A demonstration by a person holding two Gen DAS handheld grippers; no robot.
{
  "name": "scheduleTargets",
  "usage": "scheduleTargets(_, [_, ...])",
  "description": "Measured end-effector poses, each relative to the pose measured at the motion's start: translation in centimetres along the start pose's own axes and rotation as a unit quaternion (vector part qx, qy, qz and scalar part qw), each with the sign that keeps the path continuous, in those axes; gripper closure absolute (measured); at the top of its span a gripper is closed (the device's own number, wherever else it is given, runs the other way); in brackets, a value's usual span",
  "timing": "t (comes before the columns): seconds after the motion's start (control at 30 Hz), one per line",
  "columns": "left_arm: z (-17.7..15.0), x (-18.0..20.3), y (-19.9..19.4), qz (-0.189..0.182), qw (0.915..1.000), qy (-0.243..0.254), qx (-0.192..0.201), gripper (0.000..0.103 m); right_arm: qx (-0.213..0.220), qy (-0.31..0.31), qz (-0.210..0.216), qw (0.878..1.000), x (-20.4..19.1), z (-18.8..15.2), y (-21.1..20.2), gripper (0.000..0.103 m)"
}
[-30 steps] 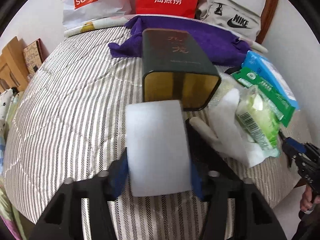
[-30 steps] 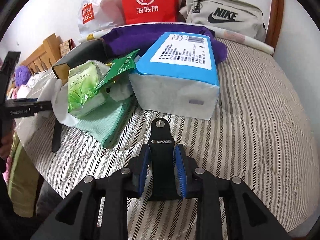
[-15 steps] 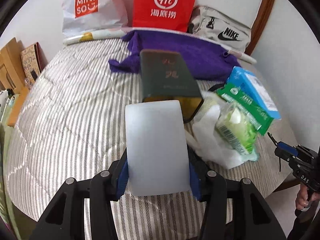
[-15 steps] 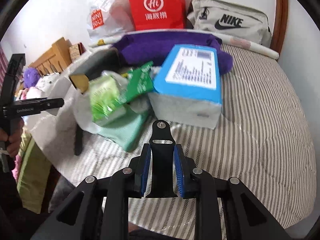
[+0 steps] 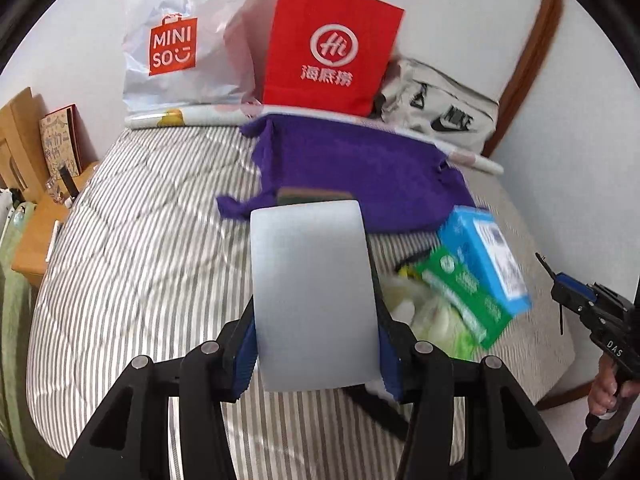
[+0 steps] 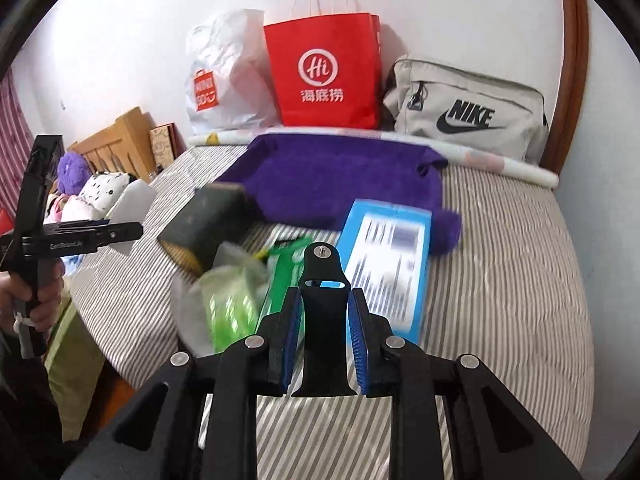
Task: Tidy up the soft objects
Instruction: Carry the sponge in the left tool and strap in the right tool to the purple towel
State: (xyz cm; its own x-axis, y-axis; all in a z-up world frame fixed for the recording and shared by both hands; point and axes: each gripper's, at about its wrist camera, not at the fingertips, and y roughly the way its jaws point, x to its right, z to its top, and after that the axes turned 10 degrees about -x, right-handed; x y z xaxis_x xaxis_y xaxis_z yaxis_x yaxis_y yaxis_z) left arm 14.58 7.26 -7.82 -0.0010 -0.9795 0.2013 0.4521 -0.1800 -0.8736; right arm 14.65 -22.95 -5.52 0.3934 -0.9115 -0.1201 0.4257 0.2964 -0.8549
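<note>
My left gripper (image 5: 316,344) is shut on a white foam block (image 5: 312,296) and holds it above the striped bed (image 5: 140,260). My right gripper (image 6: 323,340) is shut on a black watch strap (image 6: 322,320) above the bed's near edge. On the bed lie a purple towel (image 6: 340,176), a dark green tin box (image 6: 208,220), a blue tissue pack (image 6: 388,264), a green packet (image 6: 288,268) and a light green pack in a clear bag (image 6: 228,300). The left gripper also shows at the left of the right wrist view (image 6: 92,236).
A red paper bag (image 6: 328,76), a white Miniso bag (image 6: 220,84) and a grey Nike bag (image 6: 468,112) stand against the wall at the back. A wooden headboard and plush toys (image 6: 80,176) are at the left.
Both grippers have pulled back and risen away from the pile. The white block now hides most of the tin box in the left wrist view. Neither grip has changed.
</note>
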Motion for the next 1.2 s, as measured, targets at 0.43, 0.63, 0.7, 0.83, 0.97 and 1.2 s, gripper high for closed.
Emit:
scheduleTargets(0.43, [9.1,-0.6,2.9,0.007,1.0000,-0.001,-0.002,0.054,0.007,0.004,-0.019,1.000,2.9,11.0,4.3,0.079])
scheduleTargets(0.63, [12.6,-0.4,5.4,0.005,0.9999,0.008,-0.011,0.054,-0.006,0.011,-0.024,1.000,4.8,13.9,8.0,0.079])
scheduleTargets(0.7, [13.8,-0.3,6.4,0.001,0.9998,0.009,-0.018,0.054,-0.014,0.014,-0.031,0.999,5.4,14.5,9.4,0.079])
scheduleTargets(0.83, [16.2,0.1,8.9,0.006,0.9993,0.013,-0.034,0.054,-0.034,0.024,-0.034,0.999,6.7,15.5,12.4,0.079])
scheduleTargets(0.97, [18.2,0.4,11.6,0.001,0.9986,0.013,-0.050,0.054,-0.061,0.022,-0.038,0.997,7.3,16.1,14.9,0.079])
scheduleTargets(1.2, [20.4,0.4,16.2,0.007,0.9964,0.012,-0.084,0.054,-0.088,0.021,-0.037,0.995,8.2,16.9,17.8,0.079])
